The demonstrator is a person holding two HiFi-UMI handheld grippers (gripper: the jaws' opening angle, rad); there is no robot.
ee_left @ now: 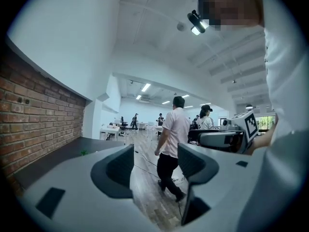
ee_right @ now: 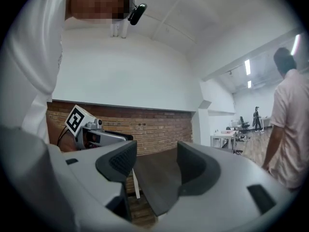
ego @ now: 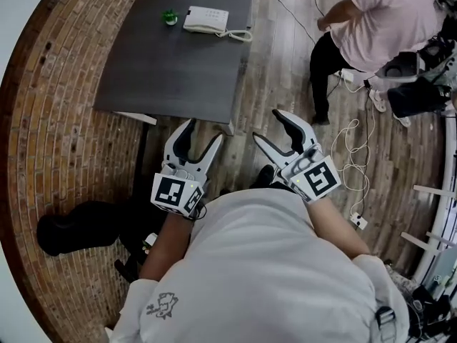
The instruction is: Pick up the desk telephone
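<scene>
Both grippers are released, and nothing sits between their black-padded jaws. The white left gripper (ego: 202, 133) frames plank floor and a walking person in its own view. The white right gripper (ego: 268, 126) frames the near edge of the dark grey rectangular table (ego: 178, 70). Each carries a cube with black-and-white square markers (ego: 176, 194), patterns rather than letters. A small print on the wearer's white sleeve (ego: 161, 306) is too small to read.

Both grippers hover over the wooden plank floor (ego: 285, 84), short of the table's near edge. The white desk telephone (ego: 206, 20) lies at the table's far end, well apart from both. Its coiled white cord (ego: 240, 36) trails rightward, and a small green object (ego: 170, 17) sits just beside it on the left. A red brick wall (ego: 57, 141) runs along the table's left. To the right stands a person in a pale pink shirt (ego: 389, 23), with white cables (ego: 350, 156) on the floor nearby.
</scene>
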